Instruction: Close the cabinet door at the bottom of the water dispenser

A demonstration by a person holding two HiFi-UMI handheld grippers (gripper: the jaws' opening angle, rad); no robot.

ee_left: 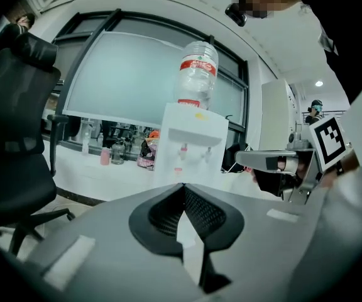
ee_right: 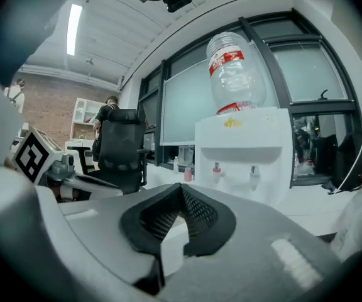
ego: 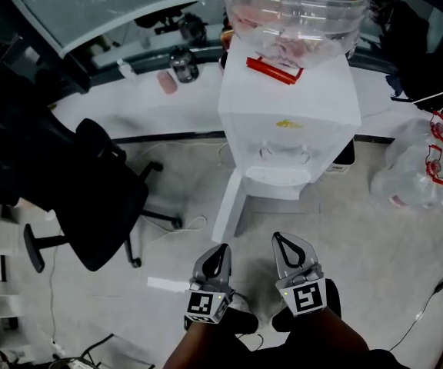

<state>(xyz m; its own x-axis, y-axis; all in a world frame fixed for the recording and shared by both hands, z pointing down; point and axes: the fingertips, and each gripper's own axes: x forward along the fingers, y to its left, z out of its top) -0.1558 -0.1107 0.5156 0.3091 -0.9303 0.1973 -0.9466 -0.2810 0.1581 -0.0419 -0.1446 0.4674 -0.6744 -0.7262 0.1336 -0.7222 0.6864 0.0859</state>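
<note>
The white water dispenser [ego: 289,121] stands ahead of me with a clear bottle [ego: 294,10] on top. Its bottom cabinet door [ego: 229,206] hangs open, swung out to the left over the floor. Both grippers are held low in front of it, apart from the door. My left gripper [ego: 222,247] is shut and empty, its tip just right of the door's free edge. My right gripper [ego: 278,237] is shut and empty too. In the gripper views the dispenser [ee_left: 190,145] [ee_right: 244,153] shows above the shut jaws, which hide its cabinet.
A black office chair [ego: 91,194] stands on the floor to the left. Clear plastic bags [ego: 418,167] lie at the right. A white counter [ego: 141,102] with bottles runs behind. Cables trail along the floor at the right.
</note>
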